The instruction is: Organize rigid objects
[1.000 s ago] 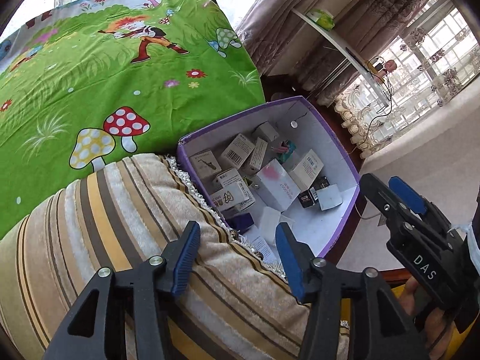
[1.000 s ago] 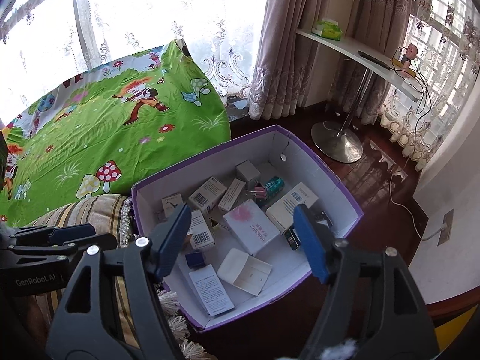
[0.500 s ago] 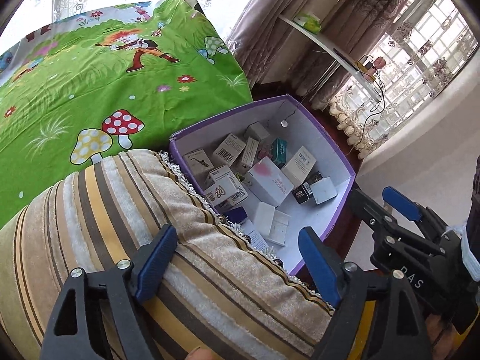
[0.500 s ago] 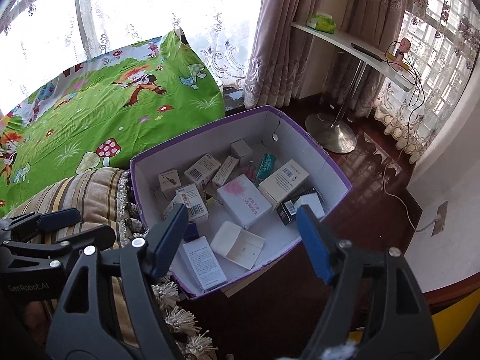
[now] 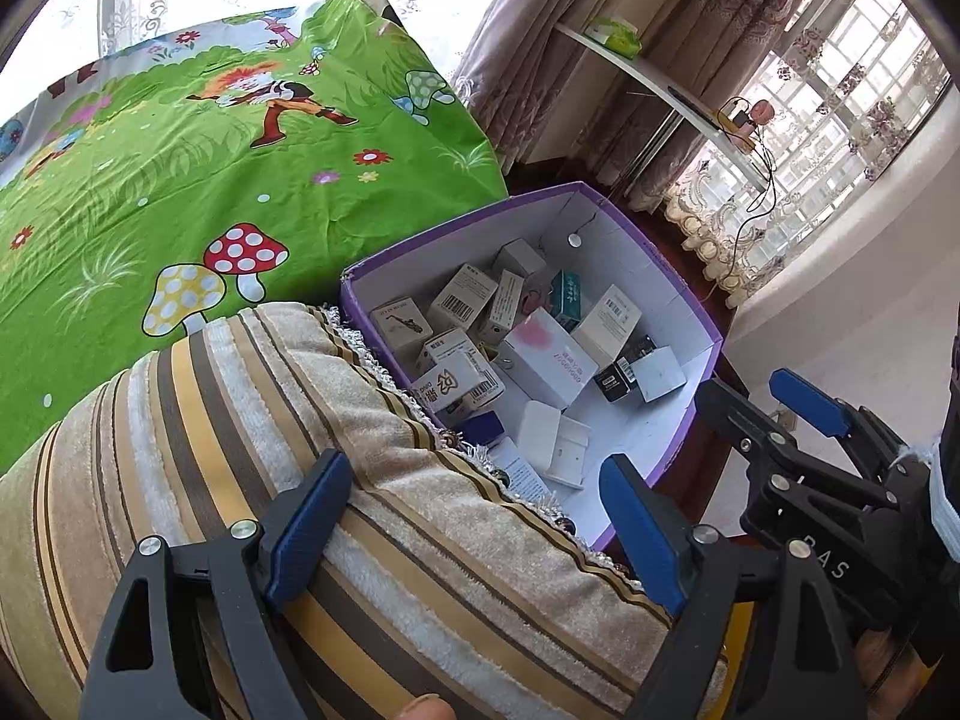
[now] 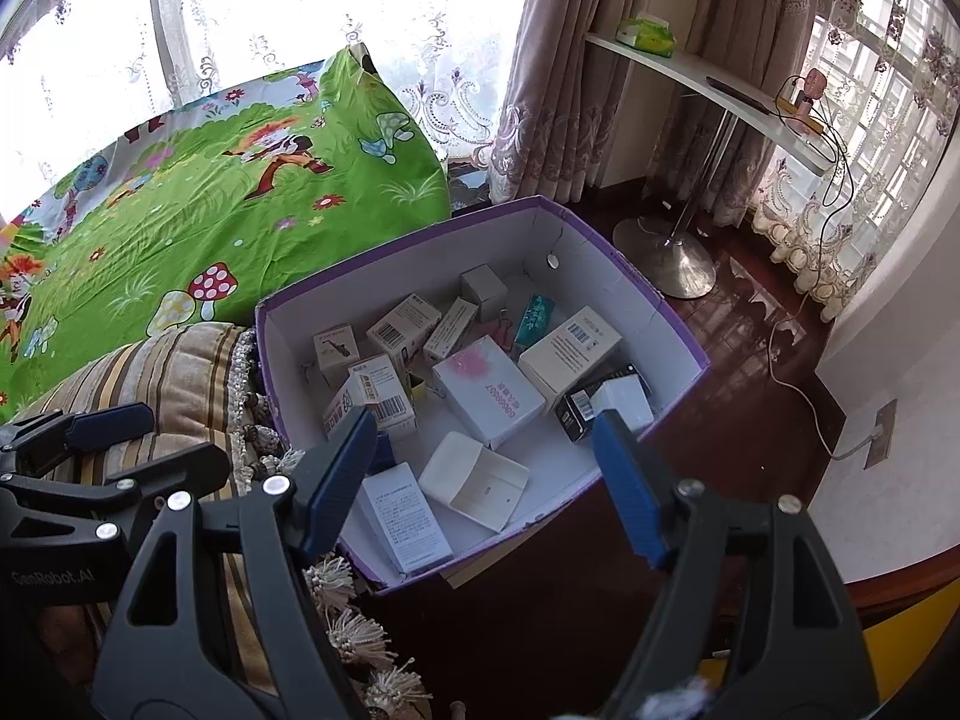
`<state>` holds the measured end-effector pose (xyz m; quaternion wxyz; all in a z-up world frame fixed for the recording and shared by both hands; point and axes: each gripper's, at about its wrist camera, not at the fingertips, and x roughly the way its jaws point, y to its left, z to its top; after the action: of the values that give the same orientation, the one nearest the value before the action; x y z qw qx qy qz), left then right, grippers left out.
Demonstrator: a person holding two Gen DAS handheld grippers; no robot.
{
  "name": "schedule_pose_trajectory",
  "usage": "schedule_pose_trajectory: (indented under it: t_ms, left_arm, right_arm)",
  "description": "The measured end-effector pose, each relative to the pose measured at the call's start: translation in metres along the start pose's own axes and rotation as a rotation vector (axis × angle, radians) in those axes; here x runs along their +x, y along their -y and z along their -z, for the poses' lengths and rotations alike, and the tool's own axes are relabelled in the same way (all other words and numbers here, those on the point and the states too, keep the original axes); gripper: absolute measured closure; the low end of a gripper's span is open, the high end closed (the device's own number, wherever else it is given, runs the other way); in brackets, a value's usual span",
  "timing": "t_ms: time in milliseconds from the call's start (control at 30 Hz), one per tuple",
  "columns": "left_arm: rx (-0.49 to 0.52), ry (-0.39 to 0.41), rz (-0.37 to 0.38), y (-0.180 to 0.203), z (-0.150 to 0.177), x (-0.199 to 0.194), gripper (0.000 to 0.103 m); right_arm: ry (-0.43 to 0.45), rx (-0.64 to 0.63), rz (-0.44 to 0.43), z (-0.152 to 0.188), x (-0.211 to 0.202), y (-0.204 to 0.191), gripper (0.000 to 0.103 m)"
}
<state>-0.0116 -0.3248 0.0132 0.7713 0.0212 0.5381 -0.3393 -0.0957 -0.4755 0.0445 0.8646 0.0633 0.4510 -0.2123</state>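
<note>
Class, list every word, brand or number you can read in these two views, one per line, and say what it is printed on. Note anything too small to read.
"GenRobot.AI": on the black body of the left tongs, seen from the right wrist view.
"DAS", the first letter partly hidden: on the black body of the right tongs.
"0000667": upside down on the white carton with a pink blotch.
Barcodes and fine print on the other small cartons in the purple cardboard box: too small to read.
</note>
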Motion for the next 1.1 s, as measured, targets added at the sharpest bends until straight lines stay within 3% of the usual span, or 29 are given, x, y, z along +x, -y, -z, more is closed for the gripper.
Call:
schedule_pose_trajectory:
  t_ms: [1100]
  left_arm:
    - [-0.001, -0.001, 0.001, -0.0003, -0.0002, 0.0006, 0.017]
  right_arm:
    - [-0.007, -0.001, -0.003, -0.0005, 0.0015, -0.0012, 0.025]
